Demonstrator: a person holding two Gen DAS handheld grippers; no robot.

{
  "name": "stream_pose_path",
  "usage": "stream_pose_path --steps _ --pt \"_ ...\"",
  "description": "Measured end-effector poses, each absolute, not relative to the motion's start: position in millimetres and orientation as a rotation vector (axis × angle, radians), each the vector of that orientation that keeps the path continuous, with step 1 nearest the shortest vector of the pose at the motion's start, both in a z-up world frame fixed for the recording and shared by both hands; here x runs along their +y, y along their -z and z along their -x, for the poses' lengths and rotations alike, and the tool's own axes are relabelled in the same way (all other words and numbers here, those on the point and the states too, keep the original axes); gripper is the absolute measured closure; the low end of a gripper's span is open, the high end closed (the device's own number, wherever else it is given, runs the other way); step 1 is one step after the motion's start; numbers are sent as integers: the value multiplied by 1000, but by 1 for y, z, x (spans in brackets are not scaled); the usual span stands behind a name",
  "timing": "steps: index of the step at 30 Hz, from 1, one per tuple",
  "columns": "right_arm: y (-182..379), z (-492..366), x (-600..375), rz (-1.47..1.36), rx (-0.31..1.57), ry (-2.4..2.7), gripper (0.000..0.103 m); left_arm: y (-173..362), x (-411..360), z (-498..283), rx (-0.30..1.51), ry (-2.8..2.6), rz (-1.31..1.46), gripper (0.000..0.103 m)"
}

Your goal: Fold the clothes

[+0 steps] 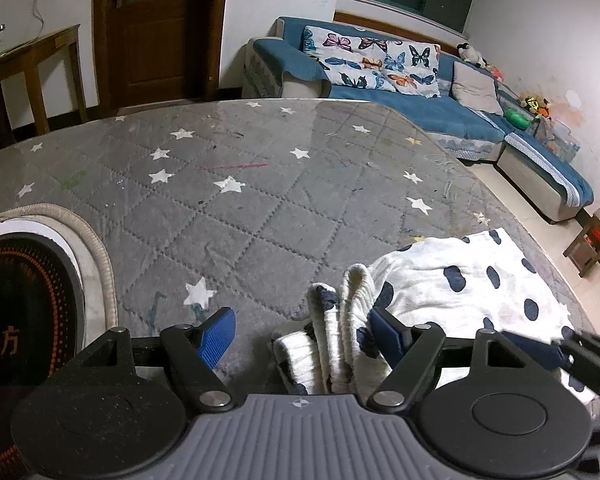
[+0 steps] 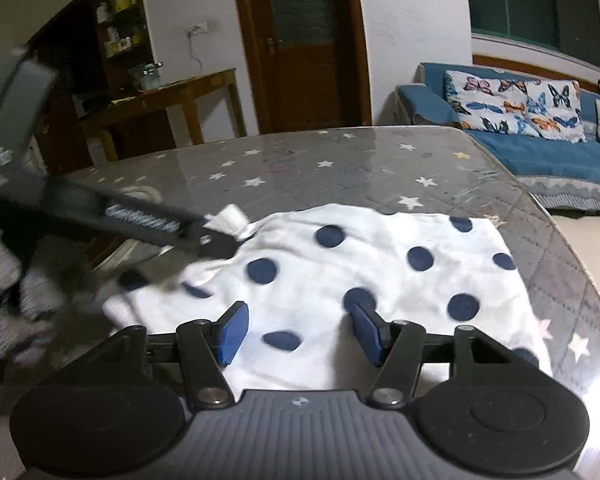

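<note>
Your left tool (image 1: 302,336) gapes around a bunched ribbed edge, apparently unclamped, right tool (image 2: 298,334) open and empty over the soft, limp polka-dot garment (image 2: 380,280) on the surface (image 1: 240,200); pinch hems.

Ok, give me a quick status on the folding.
Left gripper open, bunched cuff between its fingers. Right gripper open, over the polka-dot garment. Garment lies on the star-print table cover. Nothing in the way.
</note>
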State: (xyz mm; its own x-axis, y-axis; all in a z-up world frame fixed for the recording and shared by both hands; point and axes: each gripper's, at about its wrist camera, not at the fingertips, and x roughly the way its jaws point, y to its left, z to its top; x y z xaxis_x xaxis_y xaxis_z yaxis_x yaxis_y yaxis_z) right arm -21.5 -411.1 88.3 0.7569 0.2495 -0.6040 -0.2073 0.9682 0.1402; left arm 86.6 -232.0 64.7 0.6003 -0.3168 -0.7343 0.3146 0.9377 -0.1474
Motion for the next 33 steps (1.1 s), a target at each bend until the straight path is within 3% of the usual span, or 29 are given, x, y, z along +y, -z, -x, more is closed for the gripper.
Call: stream_pose_path --steps 10,15,33 --pt "-85 47 -396 -15 620 -234 43 -62 -231 -83 837 362 2 23" --pt "-95 66 -404 -19 572 -215 35 -72 -225 -74 804 368 -7 23" --pt "-93 97 -441 -98 569 -121 33 -71 -213 -46 749 372 -52 21"
